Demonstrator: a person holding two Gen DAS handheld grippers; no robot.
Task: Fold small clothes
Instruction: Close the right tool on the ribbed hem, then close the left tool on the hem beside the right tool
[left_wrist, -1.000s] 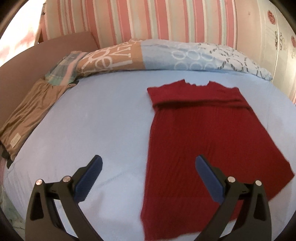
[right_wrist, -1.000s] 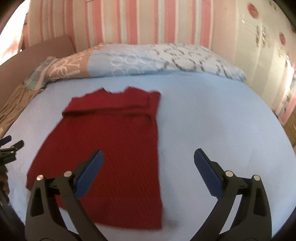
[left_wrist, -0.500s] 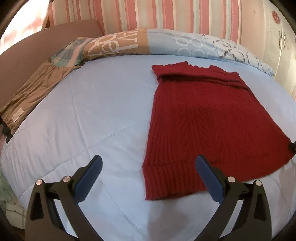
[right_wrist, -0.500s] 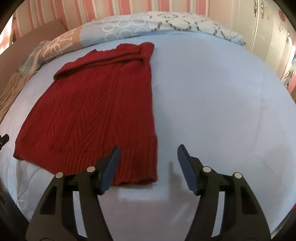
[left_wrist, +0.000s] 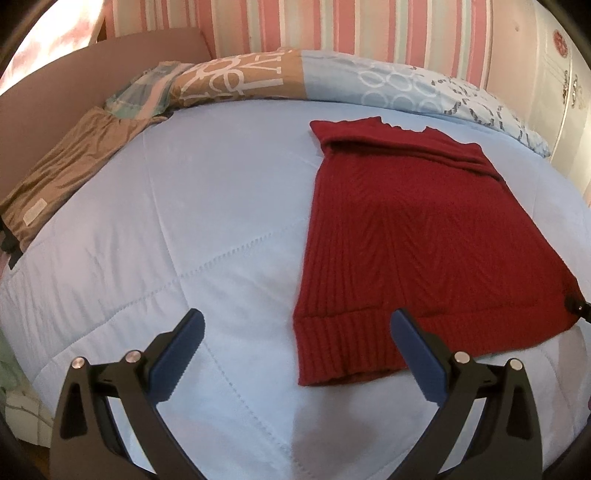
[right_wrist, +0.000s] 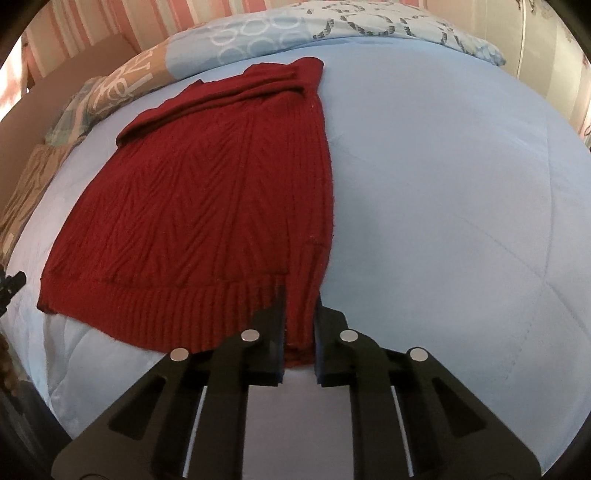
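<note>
Right tool, spread a second ago, now pinches the red sweater's hem corner at 6 o'clock, while the left tool stays spread, so folding can begin.

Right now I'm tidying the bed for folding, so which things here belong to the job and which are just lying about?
Belongs to the job:
- red knit sweater, spread flat
- right gripper, shut on the sweater's hem corner
- left gripper, open at the other hem corner
- light blue quilt, the work surface

Just lying about:
- patterned pillow
- brown garment at the bed's edge

Bedroom: quilted bed, pillows
</note>
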